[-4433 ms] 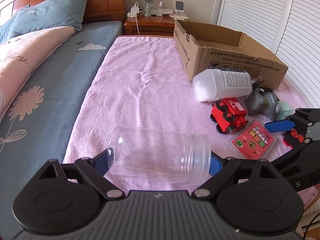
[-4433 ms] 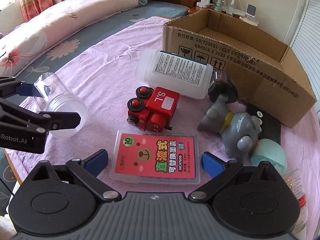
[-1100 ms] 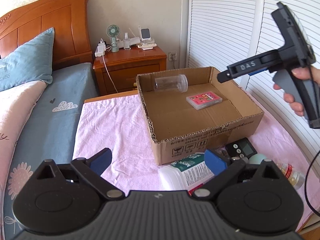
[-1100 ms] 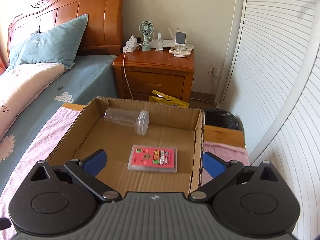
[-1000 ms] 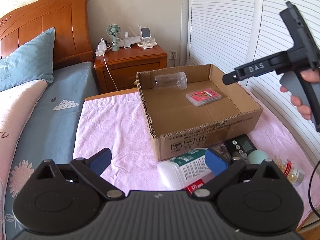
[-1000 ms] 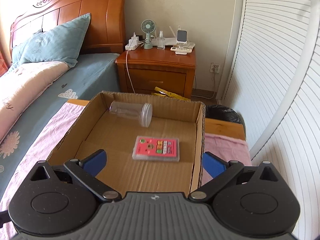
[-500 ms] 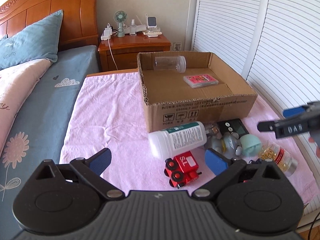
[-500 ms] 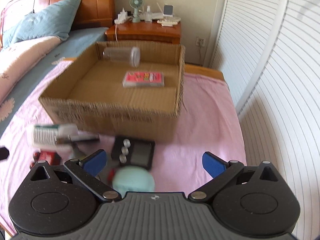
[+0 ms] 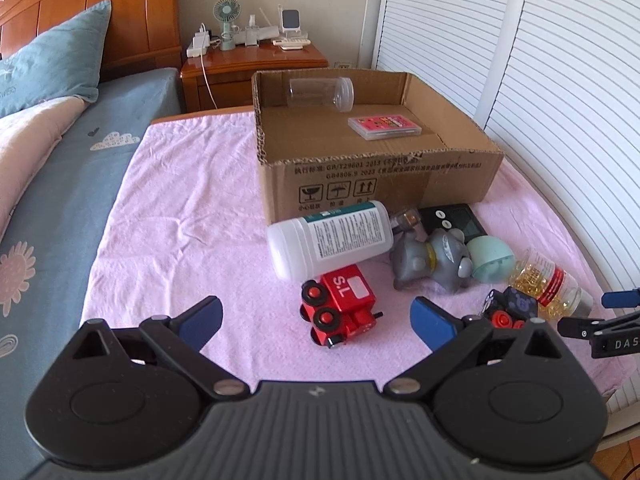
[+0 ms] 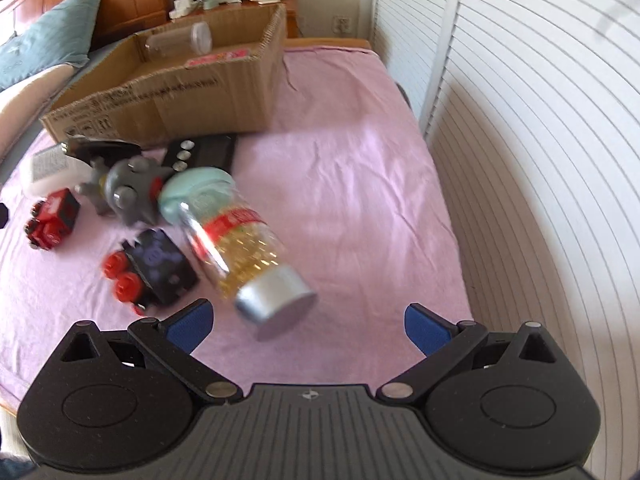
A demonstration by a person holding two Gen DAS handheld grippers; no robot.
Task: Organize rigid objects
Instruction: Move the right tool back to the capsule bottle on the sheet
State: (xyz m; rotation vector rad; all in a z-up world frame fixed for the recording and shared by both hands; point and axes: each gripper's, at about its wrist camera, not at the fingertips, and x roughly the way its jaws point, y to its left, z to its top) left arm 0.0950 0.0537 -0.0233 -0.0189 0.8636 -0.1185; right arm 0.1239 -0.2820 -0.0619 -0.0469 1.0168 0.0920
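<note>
A cardboard box (image 9: 400, 184) on the pink cloth holds a clear jar (image 9: 322, 93) and a pink card case (image 9: 384, 127). In front of it lie a white bottle (image 9: 328, 240), a red toy train (image 9: 340, 310), a grey toy figure (image 9: 434, 262), a mint ball (image 9: 490, 258), a black timer (image 9: 454, 218), a dark toy train (image 10: 154, 266) and a capsule bottle (image 10: 244, 256). My left gripper (image 9: 316, 322) is open and empty, just above the red train. My right gripper (image 10: 306, 326) is open and empty, close to the capsule bottle's silver cap.
White louvred doors (image 9: 560, 80) run along the right side. A blue bedsheet (image 9: 60, 184) with pillows lies left of the pink cloth (image 9: 180, 220). A wooden nightstand (image 9: 256, 60) with a fan stands behind the box.
Both grippers have dropped lower and pulled back from the box. The left now hangs over the red train; the right has swung down over the capsule bottle.
</note>
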